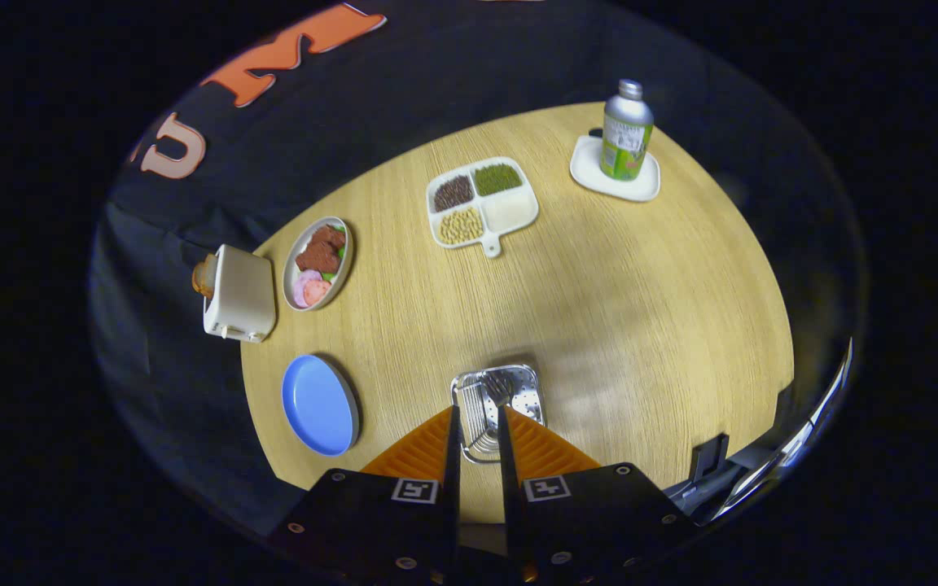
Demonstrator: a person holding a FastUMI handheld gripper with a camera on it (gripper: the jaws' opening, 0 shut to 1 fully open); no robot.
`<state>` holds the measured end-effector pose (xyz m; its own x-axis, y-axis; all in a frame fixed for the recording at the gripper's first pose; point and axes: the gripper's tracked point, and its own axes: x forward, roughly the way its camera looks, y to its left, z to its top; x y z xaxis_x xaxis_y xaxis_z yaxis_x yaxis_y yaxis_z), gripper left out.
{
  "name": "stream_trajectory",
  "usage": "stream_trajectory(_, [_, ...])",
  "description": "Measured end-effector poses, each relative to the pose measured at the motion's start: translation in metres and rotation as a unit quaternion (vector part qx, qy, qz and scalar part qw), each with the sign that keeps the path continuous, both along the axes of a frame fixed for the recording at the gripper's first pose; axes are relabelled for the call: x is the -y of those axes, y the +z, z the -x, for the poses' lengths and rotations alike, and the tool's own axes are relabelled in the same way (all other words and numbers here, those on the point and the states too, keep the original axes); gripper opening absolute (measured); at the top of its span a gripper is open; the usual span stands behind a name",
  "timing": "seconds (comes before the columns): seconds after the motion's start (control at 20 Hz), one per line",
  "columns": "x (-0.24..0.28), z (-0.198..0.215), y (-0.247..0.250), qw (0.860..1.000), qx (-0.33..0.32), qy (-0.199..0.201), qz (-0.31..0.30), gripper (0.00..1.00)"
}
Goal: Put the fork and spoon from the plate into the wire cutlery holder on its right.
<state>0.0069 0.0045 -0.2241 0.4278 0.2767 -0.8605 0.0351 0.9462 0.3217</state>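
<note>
With our claw (477,419) pinching the fork (497,389) above the wire cutlery holder (518,399), the blue plate (318,404) lies bare, so we judge the task nearly done.

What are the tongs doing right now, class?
Tongs: nearly closed above the wire cutlery holder; a fork shows just ahead, but a grip cannot be told.

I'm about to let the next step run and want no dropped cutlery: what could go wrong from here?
1. The gripper has its fingers nearly together over the wire cutlery holder, with a fork just ahead of them. Whether they pinch it is unclear, so it may slip or tilt.
2. The fingers hang close above the holder; a sideways move could nudge it along the table.
3. The blue plate sits near the table's edge.
</note>
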Motion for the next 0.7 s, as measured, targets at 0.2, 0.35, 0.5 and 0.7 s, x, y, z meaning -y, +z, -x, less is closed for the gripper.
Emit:
stream_trajectory(0.2, [0.002,-0.019,0.05,0.991,0.129,-0.001,0.025,0.33])
stream_trajectory(0.35, [-0.004,-0.037,0.1,0.97,0.241,-0.004,0.034,0.59])
stream_trajectory(0.5, [0.007,-0.05,0.149,0.94,0.334,-0.016,0.069,0.73])
stream_trajectory(0.7, [0.013,-0.055,0.224,0.885,0.455,-0.04,0.093,0.88])
